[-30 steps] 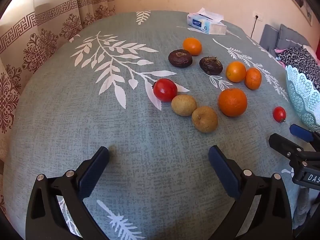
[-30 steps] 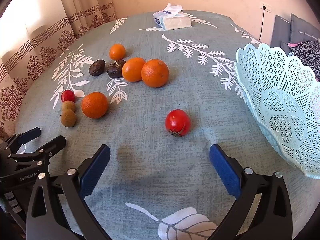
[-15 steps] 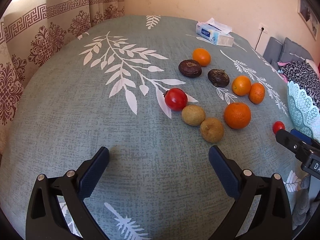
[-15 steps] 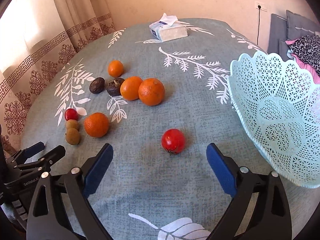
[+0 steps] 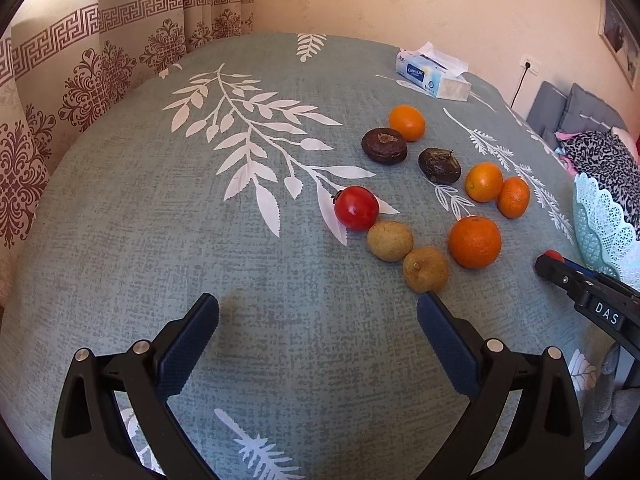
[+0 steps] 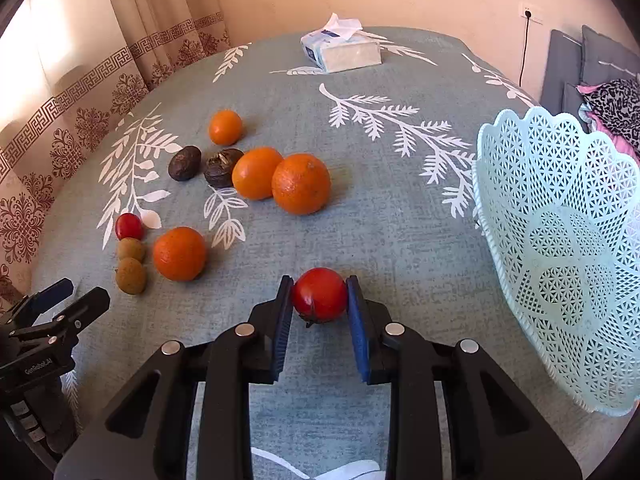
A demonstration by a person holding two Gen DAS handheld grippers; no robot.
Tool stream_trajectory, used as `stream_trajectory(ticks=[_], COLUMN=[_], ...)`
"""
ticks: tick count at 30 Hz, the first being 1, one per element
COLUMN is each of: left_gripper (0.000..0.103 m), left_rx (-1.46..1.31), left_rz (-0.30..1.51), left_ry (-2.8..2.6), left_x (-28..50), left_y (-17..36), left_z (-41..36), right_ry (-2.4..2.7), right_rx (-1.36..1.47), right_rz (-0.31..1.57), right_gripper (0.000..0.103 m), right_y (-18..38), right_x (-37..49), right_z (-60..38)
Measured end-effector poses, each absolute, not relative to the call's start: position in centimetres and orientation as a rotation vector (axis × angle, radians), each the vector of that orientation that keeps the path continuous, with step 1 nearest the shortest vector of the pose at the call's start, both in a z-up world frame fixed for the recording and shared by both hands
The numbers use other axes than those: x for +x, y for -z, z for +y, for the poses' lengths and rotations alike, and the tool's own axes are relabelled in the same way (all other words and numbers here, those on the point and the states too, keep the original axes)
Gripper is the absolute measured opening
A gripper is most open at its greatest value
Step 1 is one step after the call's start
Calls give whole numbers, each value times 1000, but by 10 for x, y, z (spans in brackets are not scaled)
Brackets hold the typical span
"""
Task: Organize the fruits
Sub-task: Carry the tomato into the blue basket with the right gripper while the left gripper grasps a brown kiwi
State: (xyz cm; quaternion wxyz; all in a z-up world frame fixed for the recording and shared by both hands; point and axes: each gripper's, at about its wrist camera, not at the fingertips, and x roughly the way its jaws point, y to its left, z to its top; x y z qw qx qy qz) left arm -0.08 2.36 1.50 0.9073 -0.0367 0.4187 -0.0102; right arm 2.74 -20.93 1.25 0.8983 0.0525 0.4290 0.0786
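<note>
My right claw (image 6: 320, 300) is clenched on a red tomato (image 6: 319, 294), its blue pads pressed against both sides of it, down near the front edge of the surface (image 6: 380, 208). My left claw (image 5: 318, 320) is spread wide with nothing between its pads, hovering over bare cloth toward the front left part of the surface.

Just past my left claw's right pad lies a brown fruit (image 5: 425, 269), touching a second brown fruit (image 5: 390, 241), which in turn touches another red tomato (image 5: 357, 208); the three make a slanting row. Beside that row sits a big orange (image 5: 475, 242). Farther back toward the middle, two oranges (image 6: 280, 182) touch each other, with two dark wrinkled fruits (image 6: 204, 166) next to them on the left and a small orange (image 6: 225, 127) behind those.

At the right edge of the surface, a pale blue lattice basket (image 6: 560, 240) rests tilted with its open side facing the fruit; I see nothing in it. A tissue box (image 6: 340, 52) sits at the far edge. A patterned curtain (image 6: 80, 100) hangs along the left side.
</note>
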Motion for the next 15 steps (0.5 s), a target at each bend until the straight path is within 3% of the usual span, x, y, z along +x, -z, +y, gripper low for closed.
stream_trajectory(ticks=[7, 15], left_gripper=[97, 78], left_rx=[-69, -81], left_rz=[846, 890], left_ry=[59, 105], left_x=[-1, 16], left_y=[-24, -22], left_z=[11, -9], right_ry=[-190, -169], right_rx=[124, 140], right_rz=[819, 754], right_gripper=[27, 27], right_y=[-35, -55], right_x=[18, 12], right_z=[-211, -223])
